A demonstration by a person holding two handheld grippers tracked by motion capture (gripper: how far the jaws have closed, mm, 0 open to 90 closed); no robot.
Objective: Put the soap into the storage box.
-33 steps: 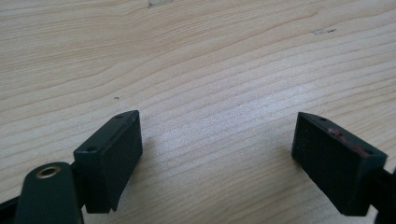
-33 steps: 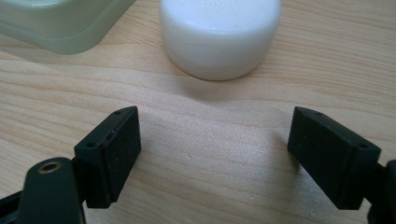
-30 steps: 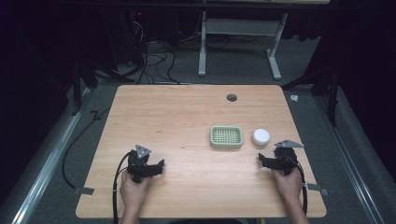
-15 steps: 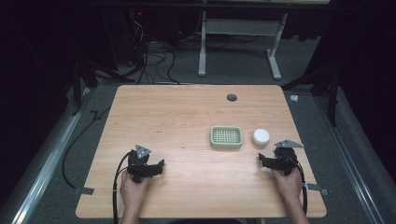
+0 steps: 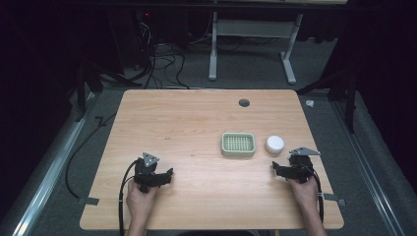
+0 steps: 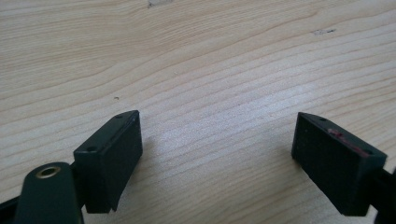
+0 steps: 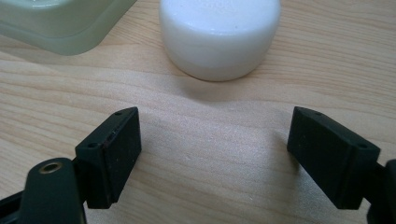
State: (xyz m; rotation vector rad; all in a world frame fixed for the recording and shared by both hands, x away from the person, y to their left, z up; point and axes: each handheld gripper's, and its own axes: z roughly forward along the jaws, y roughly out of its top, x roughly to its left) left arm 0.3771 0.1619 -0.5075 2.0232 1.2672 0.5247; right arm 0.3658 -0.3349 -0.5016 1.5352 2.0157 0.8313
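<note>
tray (image 5: 238, 144) beside white puck (image 5: 274, 144); right gripper (image 7: 212, 156) near puck.

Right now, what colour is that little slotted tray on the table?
Pale green tray, with a grid of slots on top; the high view shows it best.

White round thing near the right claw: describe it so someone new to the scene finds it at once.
Start at the wooden table and go to its right half. There a pale green slotted tray sits, and the white puck stands just to its right, apart from it, ahead of the right claw. It is the one round, solid white item; the tray is square and gridded.
</note>
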